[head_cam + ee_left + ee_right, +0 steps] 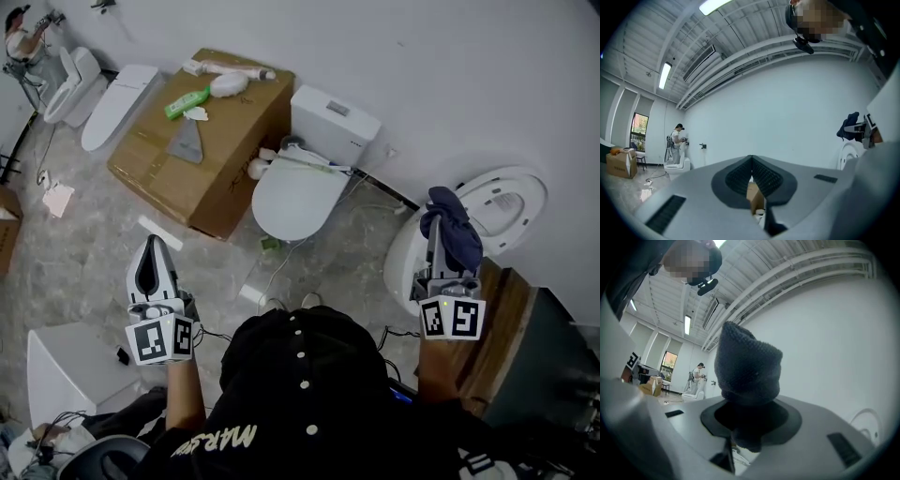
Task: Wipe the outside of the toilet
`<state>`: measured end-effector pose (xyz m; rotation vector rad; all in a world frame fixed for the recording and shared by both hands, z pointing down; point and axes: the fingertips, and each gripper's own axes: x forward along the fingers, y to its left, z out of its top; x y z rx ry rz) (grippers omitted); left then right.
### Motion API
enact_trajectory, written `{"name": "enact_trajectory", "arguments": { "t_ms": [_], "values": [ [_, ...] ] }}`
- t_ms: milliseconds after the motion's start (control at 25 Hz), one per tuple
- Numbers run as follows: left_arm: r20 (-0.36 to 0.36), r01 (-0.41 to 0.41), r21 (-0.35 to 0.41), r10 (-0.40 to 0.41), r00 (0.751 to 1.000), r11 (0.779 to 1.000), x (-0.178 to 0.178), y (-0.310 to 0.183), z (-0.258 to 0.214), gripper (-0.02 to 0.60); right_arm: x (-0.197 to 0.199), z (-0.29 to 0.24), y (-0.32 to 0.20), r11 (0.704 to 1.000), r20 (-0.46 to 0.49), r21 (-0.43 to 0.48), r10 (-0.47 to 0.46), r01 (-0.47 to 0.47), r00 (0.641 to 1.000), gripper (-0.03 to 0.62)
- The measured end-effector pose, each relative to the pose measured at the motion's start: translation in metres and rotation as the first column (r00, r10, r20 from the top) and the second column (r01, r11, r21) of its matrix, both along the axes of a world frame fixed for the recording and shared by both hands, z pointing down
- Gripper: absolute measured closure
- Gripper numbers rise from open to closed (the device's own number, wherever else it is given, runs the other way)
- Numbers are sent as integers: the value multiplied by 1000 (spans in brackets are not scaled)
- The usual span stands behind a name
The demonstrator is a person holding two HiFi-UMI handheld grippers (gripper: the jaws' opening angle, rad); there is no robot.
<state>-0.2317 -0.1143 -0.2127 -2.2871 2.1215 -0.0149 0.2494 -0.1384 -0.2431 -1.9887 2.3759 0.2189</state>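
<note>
Gripping a bunched dark blue knitted cloth [457, 228] tight between its jaws, the right gripper [438, 240] is held tips-up just above a white ceramic toilet with its lid raised [404, 266], which stands against the white wall at the person's right. The wad of fabric sticks out past the jaw tips, apparently so that cloth, not plastic, meets the porcelain. No wiping contact shows: the cloth hangs over the bowl's outer curve, and whether it touches cannot be told from the head view. The left gripper [153, 249] is raised on the other side over the grey marbled floor [84, 272], jaws pressed together on nothing, seemingly kept clear while one tool does the work. Straight ahead stands a second white toilet with a closed lid [292, 199], and beside it a large brown cardboard box [220, 164] carries a green plastic bottle [187, 101] and other supplies. In the far corner, another person [19, 39] works at a separate toilet. The wipe of the outer bowl appears yet to begin.
</note>
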Motion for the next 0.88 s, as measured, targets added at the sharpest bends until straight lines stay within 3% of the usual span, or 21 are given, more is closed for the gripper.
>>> {"name": "enact_trajectory", "arguments": {
  "t_ms": [120, 440, 640, 880],
  "values": [
    [4, 3, 0, -3, 1000, 1000, 3, 2, -3, 572, -4, 2, 8, 1000, -26, 11, -11, 12, 1000, 474],
    [5, 29, 21, -29, 1000, 999, -4, 7, -4, 572, 19, 30, 4, 998, -205, 63, 21, -8, 979, 474],
    [1, 24, 19, -24, 1000, 1000, -2, 4, 1, 571, 37, 42, -2, 999, -142, 17, 41, -39, 989, 474],
    [-10, 12, 12, -11, 1000, 1000, 1, 1, 2, 572, 30, 38, -6, 1000, -91, -8, 13, -14, 996, 476]
  ]
}}
